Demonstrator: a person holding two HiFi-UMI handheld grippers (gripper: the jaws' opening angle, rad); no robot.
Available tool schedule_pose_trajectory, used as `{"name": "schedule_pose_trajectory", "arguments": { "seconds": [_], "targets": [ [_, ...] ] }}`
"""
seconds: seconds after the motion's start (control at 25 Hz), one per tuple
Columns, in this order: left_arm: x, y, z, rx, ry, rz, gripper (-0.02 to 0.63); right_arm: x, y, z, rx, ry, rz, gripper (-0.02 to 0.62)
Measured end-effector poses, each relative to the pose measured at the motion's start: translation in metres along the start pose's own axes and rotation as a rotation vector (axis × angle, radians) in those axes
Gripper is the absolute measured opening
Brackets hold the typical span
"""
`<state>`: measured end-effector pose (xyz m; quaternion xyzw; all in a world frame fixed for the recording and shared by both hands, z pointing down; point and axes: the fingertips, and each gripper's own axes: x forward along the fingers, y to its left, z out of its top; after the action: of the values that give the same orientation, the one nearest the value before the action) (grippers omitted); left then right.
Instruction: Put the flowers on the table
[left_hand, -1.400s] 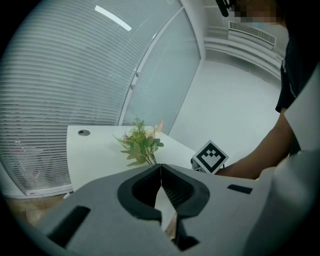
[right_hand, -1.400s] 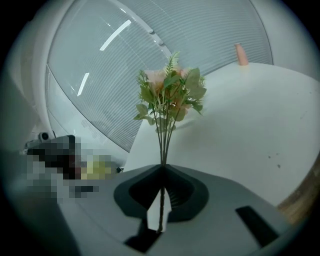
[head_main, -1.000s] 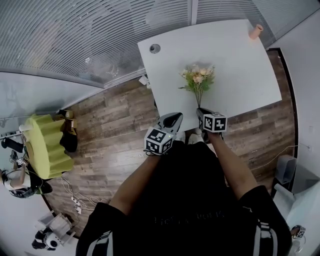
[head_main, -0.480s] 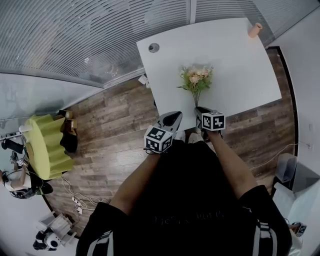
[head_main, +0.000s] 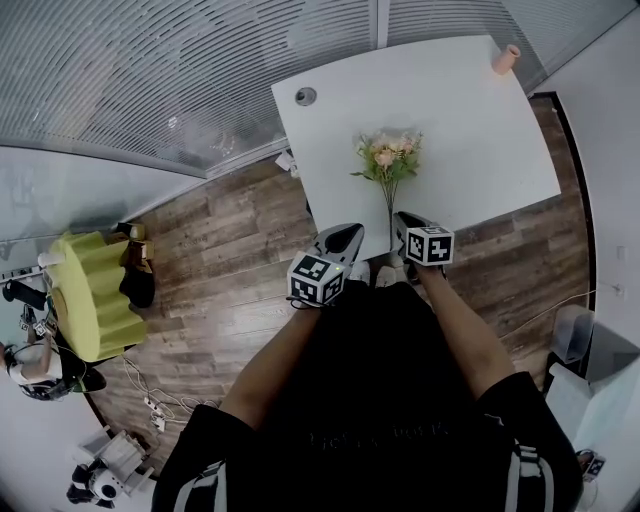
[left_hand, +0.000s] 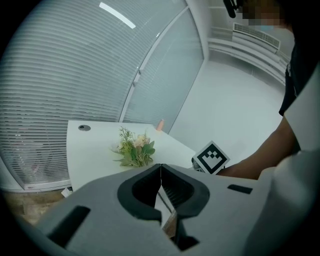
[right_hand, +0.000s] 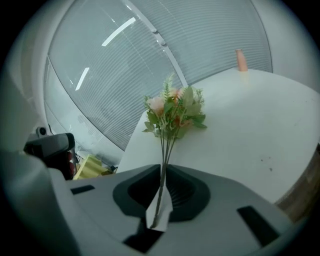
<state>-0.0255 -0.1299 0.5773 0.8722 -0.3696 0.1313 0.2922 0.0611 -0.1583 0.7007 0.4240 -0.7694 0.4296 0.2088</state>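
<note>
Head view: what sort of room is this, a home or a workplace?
Probably an office or lab, not a home: a plain white table with a cable hole, long slatted blinds along a glass wall, and loose cables on the wood floor.

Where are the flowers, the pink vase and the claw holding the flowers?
flowers (head_main: 386, 157), head view, on the blooms.
pink vase (head_main: 508, 58), head view, on its side.
right claw (right_hand: 164, 171), right gripper view, between its tips, shut on the stems.
</note>
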Motion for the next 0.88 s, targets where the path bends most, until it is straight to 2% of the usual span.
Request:
{"name": "schedule_pose_trajectory", "arguments": {
  "seconds": [0.24,0.48,0.88],
  "targets": [
    [0.003,-0.007,0.002,0.017,-0.008,-0.016,0.020,-0.022,0.015,0.015,-0.035,-0.088,0.057,0.032],
    [-0.003,-0.020,0.017,0.012,-0.085,-0.034,0.020,-0.049,0.031,0.026,-0.090,-0.146,0.104,0.031],
    [-0.020,-0.033,0.027,0.056,-0.127,-0.027,0.020,-0.100,0.056,0.048,-0.131,-0.266,0.154,0.031]
  ]
}}
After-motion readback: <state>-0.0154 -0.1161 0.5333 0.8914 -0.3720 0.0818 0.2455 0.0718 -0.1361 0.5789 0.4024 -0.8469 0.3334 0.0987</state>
